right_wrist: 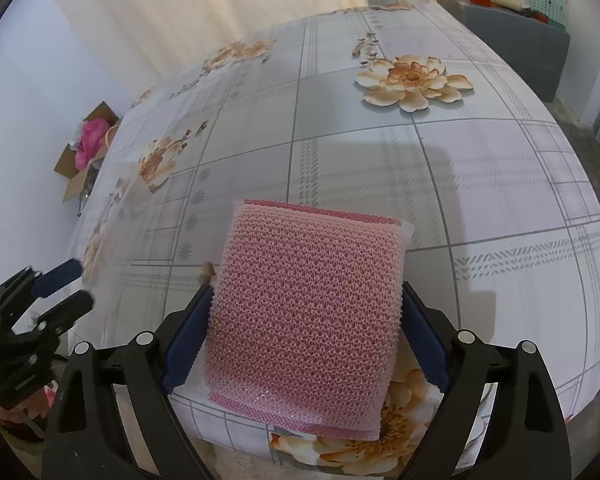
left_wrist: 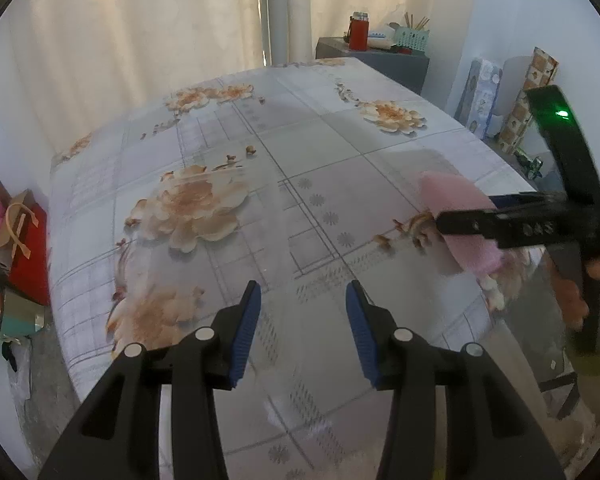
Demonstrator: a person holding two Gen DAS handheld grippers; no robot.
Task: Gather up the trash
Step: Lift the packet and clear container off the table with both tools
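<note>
The right gripper (right_wrist: 306,336) is seen with its jaws set wide against both edges of a pink mesh scouring pad (right_wrist: 306,320), which is held just above the near edge of the table (right_wrist: 500,168). The left gripper (left_wrist: 303,320) is parted about halfway and nothing is held in it. The step in hand is judged to be carrying the gathered pad off; a bin, not seen here, is called for next. A flowered, checked cloth is spread over the table; pale curtains (left_wrist: 140,32) and an open cardboard box (right_wrist: 86,160) are seen beyond
</note>
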